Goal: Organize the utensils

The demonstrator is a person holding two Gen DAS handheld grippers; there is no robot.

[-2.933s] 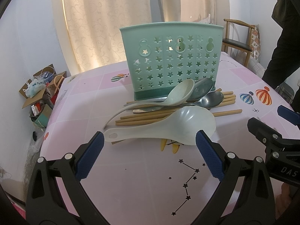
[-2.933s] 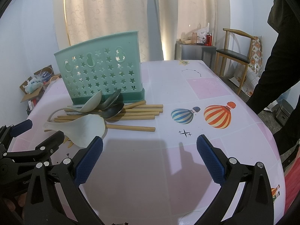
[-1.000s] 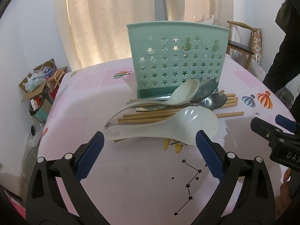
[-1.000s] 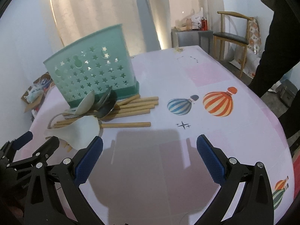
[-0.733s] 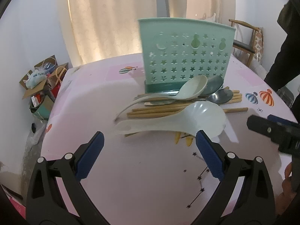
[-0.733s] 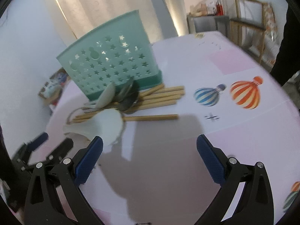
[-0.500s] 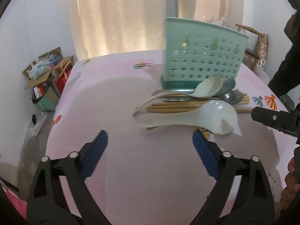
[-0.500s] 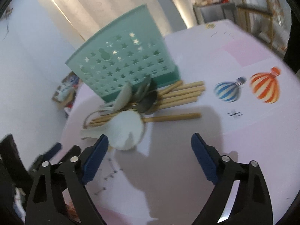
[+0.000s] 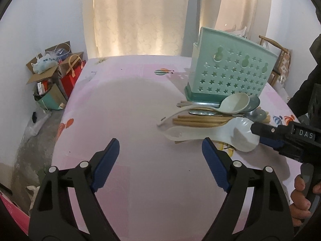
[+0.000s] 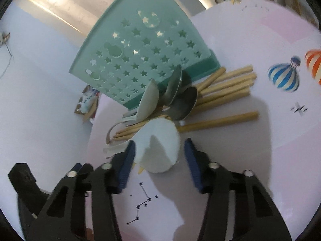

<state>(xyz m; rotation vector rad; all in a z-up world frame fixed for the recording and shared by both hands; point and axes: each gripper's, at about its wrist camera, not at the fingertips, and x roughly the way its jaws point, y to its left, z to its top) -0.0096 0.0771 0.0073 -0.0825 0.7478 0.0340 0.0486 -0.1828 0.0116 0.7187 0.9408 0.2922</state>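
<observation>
A teal star-pierced utensil holder (image 9: 228,74) (image 10: 140,58) stands on the pink table. In front of it lies a pile: a big white rice ladle (image 9: 236,133) (image 10: 160,146), a cream spoon (image 9: 230,104) (image 10: 148,100), metal spoons (image 10: 180,98) and several wooden chopsticks (image 9: 200,120) (image 10: 226,88). My right gripper (image 10: 159,161) is open, its blue pads on either side of the ladle's bowl; it also shows in the left wrist view (image 9: 266,134). My left gripper (image 9: 160,164) is open and empty, left of the pile over bare table.
The pink tablecloth (image 9: 130,104) has balloon prints (image 10: 284,76). Cardboard boxes and bags (image 9: 52,74) sit on the floor at the left. A wooden chair (image 9: 278,52) and a person in black (image 9: 309,80) are at the right.
My right gripper has moved forward and left to the ladle's bowl, its jaws narrower than before. My left gripper has swung left, away from the pile.
</observation>
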